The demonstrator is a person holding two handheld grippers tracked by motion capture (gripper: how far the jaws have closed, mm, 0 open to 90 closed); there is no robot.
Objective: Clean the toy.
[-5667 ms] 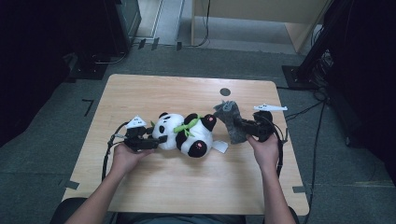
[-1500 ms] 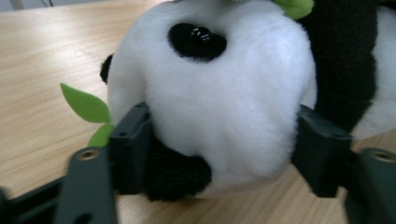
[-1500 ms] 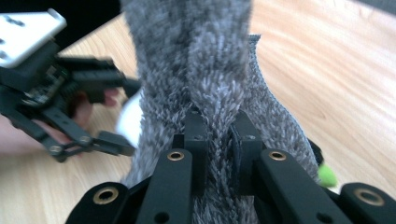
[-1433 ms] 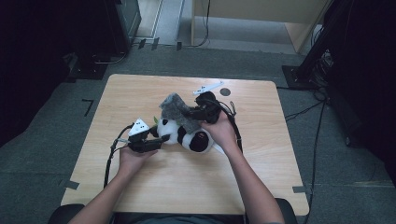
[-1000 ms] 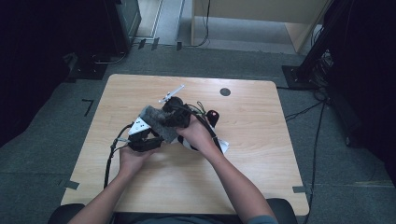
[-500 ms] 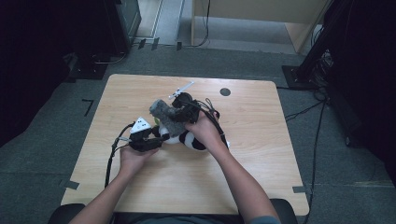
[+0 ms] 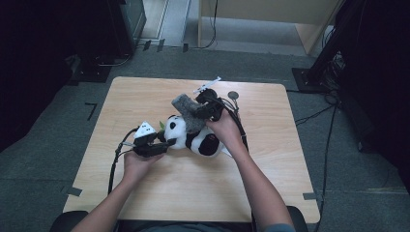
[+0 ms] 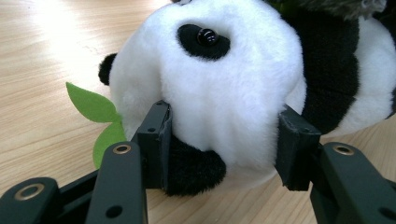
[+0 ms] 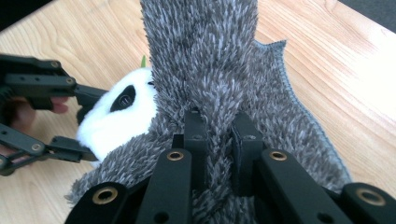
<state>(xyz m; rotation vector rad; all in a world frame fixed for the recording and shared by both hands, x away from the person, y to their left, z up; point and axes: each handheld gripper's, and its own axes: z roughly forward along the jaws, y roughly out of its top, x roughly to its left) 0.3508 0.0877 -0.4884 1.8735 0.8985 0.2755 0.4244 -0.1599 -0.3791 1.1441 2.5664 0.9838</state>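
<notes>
Two grippers; left gripper (image 8: 219, 140) clamps panda (image 8: 224, 79), right gripper (image 9: 219, 140) pinches cloth (image 9: 210, 60)

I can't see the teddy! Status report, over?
Left gripper clamped on panda's head. Right gripper pinching grey cloth draped over panda. Nothing blocking, over.

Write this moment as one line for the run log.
left gripper: shut on panda toy head | right gripper: shut on grey cloth, held over the panda | table: wooden
</notes>
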